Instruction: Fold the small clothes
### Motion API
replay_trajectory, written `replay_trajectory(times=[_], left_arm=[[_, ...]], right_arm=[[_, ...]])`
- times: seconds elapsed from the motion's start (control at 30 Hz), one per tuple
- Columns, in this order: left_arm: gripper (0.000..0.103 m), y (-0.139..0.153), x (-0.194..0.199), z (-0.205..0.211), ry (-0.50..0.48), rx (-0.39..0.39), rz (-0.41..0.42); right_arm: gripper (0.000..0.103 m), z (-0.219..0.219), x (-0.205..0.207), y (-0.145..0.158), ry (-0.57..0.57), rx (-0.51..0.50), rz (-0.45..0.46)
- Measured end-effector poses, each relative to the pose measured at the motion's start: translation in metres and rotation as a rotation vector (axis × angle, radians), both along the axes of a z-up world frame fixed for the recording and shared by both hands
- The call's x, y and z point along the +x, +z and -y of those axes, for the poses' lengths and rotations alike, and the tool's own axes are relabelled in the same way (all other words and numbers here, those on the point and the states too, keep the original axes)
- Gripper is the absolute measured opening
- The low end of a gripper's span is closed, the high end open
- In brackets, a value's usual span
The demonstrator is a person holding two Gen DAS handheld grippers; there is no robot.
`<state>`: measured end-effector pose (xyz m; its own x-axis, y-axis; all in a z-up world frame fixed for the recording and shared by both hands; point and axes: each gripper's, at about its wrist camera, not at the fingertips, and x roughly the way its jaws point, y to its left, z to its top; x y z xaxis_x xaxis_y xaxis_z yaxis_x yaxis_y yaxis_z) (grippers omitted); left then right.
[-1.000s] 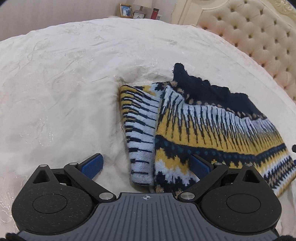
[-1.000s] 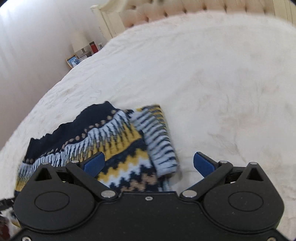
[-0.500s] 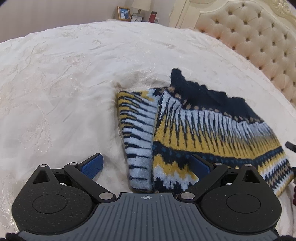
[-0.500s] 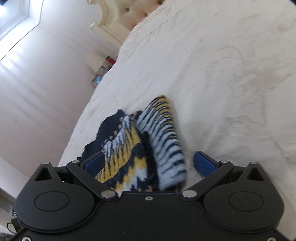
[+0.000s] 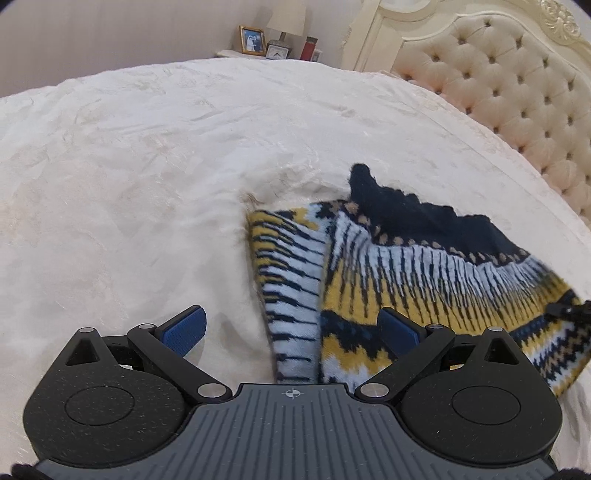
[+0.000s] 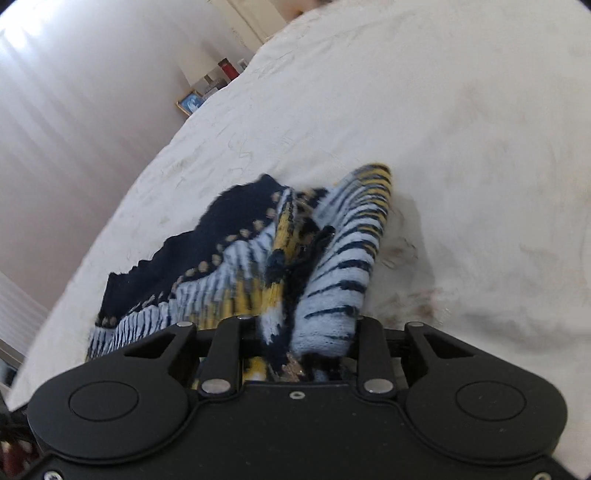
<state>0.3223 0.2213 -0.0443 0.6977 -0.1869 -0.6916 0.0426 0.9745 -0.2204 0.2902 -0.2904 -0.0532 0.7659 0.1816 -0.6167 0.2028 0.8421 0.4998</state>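
A small knitted sweater [image 5: 406,266] in navy, yellow and pale blue lies on the cream bedspread [image 5: 147,184], one sleeve folded across its left side. My left gripper [image 5: 291,328] hovers open over the sweater's near hem, with the striped sleeve end and hem lying between its blue pads [image 5: 184,326] untouched. In the right wrist view the sweater [image 6: 332,258] is bunched up. My right gripper [image 6: 301,325] is closing its jaws on that bunch of sleeve and hem, and its fingers press into the knit. The pads themselves are hidden by the fabric.
A tufted cream headboard [image 5: 517,103] runs along the bed's right side. A nightstand behind the bed carries a photo frame [image 5: 252,40], a lamp [image 5: 284,22], a clock and a red bottle [image 5: 308,48]. Bare bedspread stretches left of the sweater.
My right gripper went from wide open around the sweater's end to closed on it, and the fabric has bunched and lifted. The left gripper has stayed open and in about the same place.
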Motion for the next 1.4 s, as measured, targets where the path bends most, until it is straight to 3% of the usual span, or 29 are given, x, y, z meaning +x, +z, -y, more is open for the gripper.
replay_trajectory(times=[0.27,0.4,0.53,0.77,0.87,0.93,1.0,1.1,1.23,1.4], left_arm=[[0.1,0.014,0.003,-0.028,0.056,-0.004,-0.007],[0.1,0.02,0.003,-0.042,0.09,-0.02,-0.003],[0.1,0.022,0.004,-0.052,0.118,-0.038,-0.002],[0.1,0.023,0.006,-0.065,0.148,-0.067,-0.004],[0.1,0.022,0.007,-0.068,0.16,-0.074,-0.006],[0.1,0.021,0.007,-0.071,0.164,-0.087,-0.01],[0.1,0.02,0.007,-0.072,0.164,-0.093,-0.012],[0.1,0.021,0.007,-0.072,0.161,-0.094,-0.01],[0.1,0.022,0.008,-0.071,0.146,-0.109,-0.009],[0.1,0.024,0.007,-0.063,0.1,-0.149,-0.016]], right_arm=[[0.035,-0.09,0.023,0.081,0.108,-0.222,0.019],[0.035,-0.149,0.037,0.094,0.216,-0.279,0.035],[0.035,-0.204,0.05,0.086,0.317,-0.319,0.044],[0.035,-0.278,0.059,0.037,0.412,-0.44,-0.017],[0.042,-0.3,0.055,0.02,0.436,-0.518,-0.014],[0.06,-0.306,0.05,0.015,0.457,-0.504,0.015],[0.072,-0.312,0.043,0.017,0.516,-0.461,0.074],[0.069,-0.308,0.026,0.025,0.544,-0.462,0.15],[0.07,-0.286,-0.005,0.039,0.473,-0.464,0.237],[0.07,-0.28,-0.041,0.039,0.49,-0.597,0.27]])
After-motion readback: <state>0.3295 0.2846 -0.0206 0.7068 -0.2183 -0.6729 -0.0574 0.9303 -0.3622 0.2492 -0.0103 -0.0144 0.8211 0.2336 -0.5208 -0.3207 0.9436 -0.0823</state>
